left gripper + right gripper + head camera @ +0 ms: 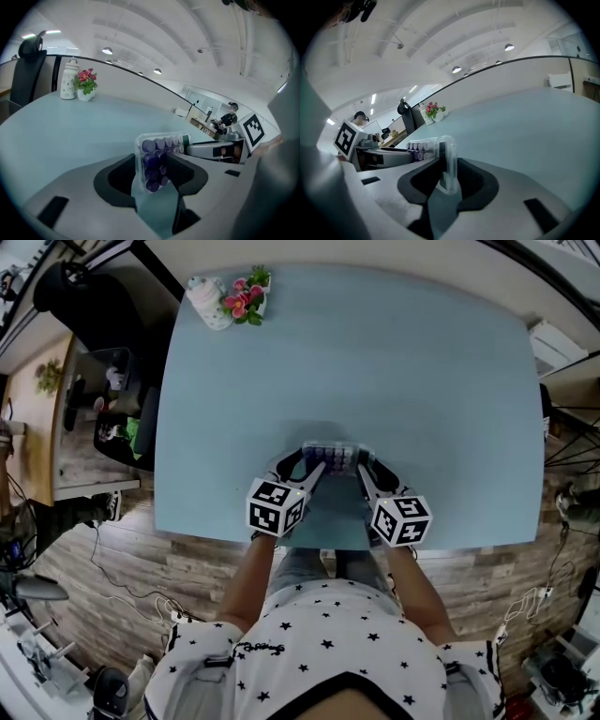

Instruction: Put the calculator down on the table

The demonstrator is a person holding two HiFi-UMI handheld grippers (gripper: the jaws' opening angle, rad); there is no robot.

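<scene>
Calculator (332, 455): low centre of the head view, over the near edge of the blue table (422, 381), purple keys up, inside a clear case. You cannot tell from these views whether its underside touches the top yet; a shadow lies close round it.

Upper left of the frame: white jar (208, 301) and flowers (246, 296), well apart from the work and no obstacle.

Left of the calculator: your left gripper (312, 468), jaws set fairly wide and closed on the left end. In the left gripper view the keyed end fills the gap between the pads.

Right of it: your right gripper (364, 470), jaws set narrower on the right end. Its own view shows the case edge-on, with both pads against it as far as can be made out.

Relation that matters: the long axis runs left to right across the frame, one end in each gripper, neither hand nearer. The table lies directly beneath.

Judgement: bring both ends down level, then release together. Letting go unevenly would tip one end.
</scene>
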